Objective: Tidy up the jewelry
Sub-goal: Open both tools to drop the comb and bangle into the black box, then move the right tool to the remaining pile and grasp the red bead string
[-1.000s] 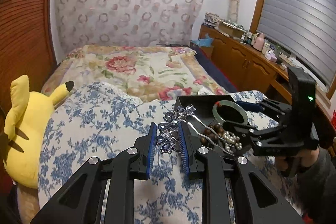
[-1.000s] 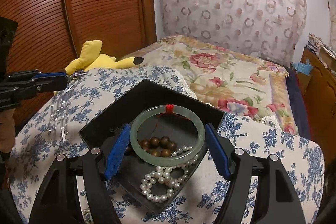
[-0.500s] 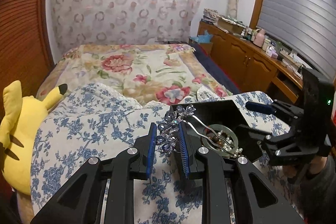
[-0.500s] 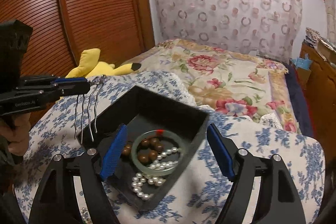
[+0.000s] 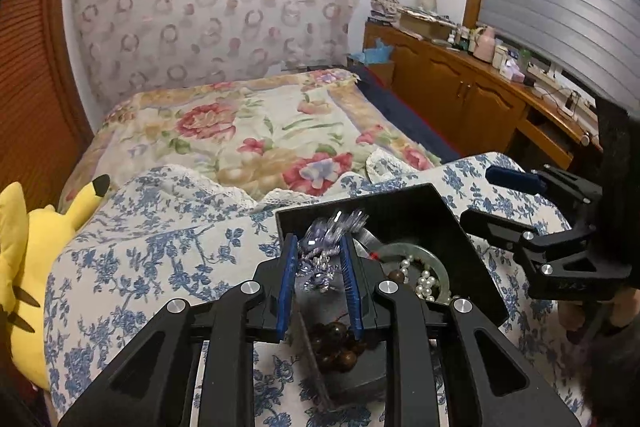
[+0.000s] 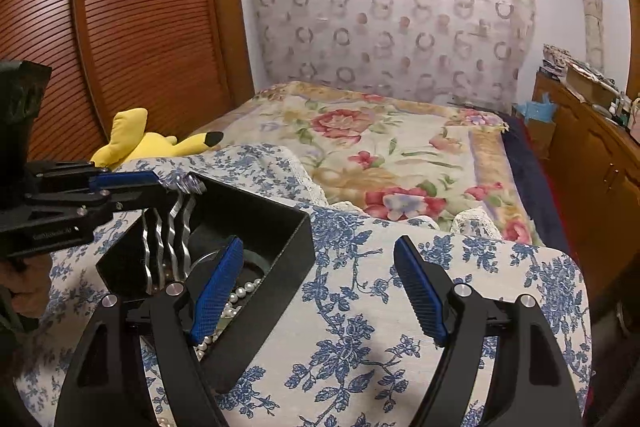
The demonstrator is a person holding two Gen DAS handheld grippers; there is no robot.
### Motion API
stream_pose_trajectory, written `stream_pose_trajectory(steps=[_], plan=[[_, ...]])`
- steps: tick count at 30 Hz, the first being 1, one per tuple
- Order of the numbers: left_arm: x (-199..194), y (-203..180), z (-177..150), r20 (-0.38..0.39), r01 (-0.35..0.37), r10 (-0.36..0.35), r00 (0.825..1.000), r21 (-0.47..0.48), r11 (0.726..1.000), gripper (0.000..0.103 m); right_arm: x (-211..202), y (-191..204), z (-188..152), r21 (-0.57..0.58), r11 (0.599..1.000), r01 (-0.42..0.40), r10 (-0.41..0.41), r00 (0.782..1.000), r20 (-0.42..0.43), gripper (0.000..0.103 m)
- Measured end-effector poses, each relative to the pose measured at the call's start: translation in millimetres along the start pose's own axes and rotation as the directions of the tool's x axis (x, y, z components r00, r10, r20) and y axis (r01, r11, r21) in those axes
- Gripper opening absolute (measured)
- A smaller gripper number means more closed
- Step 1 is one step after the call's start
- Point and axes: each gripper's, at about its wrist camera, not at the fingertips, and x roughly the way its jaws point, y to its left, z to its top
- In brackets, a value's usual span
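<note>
My left gripper [image 5: 319, 277] is shut on a silver jewelled hair comb [image 5: 320, 247] and holds it over the black box [image 5: 476, 267]. In the right wrist view the comb's wavy prongs [image 6: 168, 243] hang down into the box [image 6: 276, 227] from the left gripper [image 6: 160, 187]. Inside the box lie a green jade bangle [image 5: 416, 251], a pearl strand [image 5: 426, 281] and brown wooden beads [image 5: 336, 343]. Pearls [image 6: 240, 293] show in the right wrist view too. My right gripper [image 6: 320, 291] is open and empty, right of the box over the blue floral cloth [image 6: 360, 347].
A yellow plush toy [image 5: 24, 259] lies at the left edge of the cloth; it also shows in the right wrist view [image 6: 144, 143]. A flowered bed [image 5: 256, 135] lies beyond. A wooden sideboard [image 5: 480, 99] runs along the right, a slatted wardrobe [image 6: 132, 27] on the left.
My left gripper has carried the comb right and forward until it hangs over the box. My right gripper has drawn back to the right, away from the box, leaving the bangle inside.
</note>
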Motion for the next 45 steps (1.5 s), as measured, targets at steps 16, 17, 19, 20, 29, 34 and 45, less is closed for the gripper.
stream_pose_trajectory(steps=[16, 17, 19, 20, 29, 34, 45], plan=[[-54, -6, -54, 0.015, 0.028, -0.028, 0.999, 0.000, 1.000, 0.041, -69, 35, -39, -0.033, 0.999, -0.008, 0.009, 1.000, 0.005, 0.080], [-57, -8, -62, 0.007, 0.031, -0.031, 0.999, 0.004, 1.000, 0.041, -74, 39, -47, -0.035, 0.999, -0.014, 0.013, 1.000, -0.005, 0.079], [-64, -10, -75, -0.003, 0.037, -0.037, 0.999, 0.009, 0.999, 0.043, -82, 46, -60, -0.037, 0.999, -0.016, 0.015, 1.000, -0.020, 0.078], [-67, -11, -81, -0.008, 0.041, -0.041, 0.999, 0.011, 0.999, 0.046, -84, 48, -65, -0.038, 0.999, -0.014, 0.013, 1.000, -0.026, 0.077], [-88, -18, -130, -0.035, 0.062, -0.062, 0.997, 0.006, 0.998, 0.054, -105, 77, -112, -0.018, 0.999, -0.037, 0.036, 0.996, -0.082, 0.060], [-99, -21, -146, -0.029, 0.038, -0.037, 0.999, 0.019, 0.999, 0.083, -110, 99, -128, -0.016, 0.996, -0.086, 0.083, 0.990, -0.115, 0.049], [-91, -15, -168, -0.102, 0.003, 0.001, 0.995, 0.038, 0.999, 0.094, -96, 139, -137, -0.075, 0.984, -0.164, 0.148, 0.972, -0.185, 0.039]])
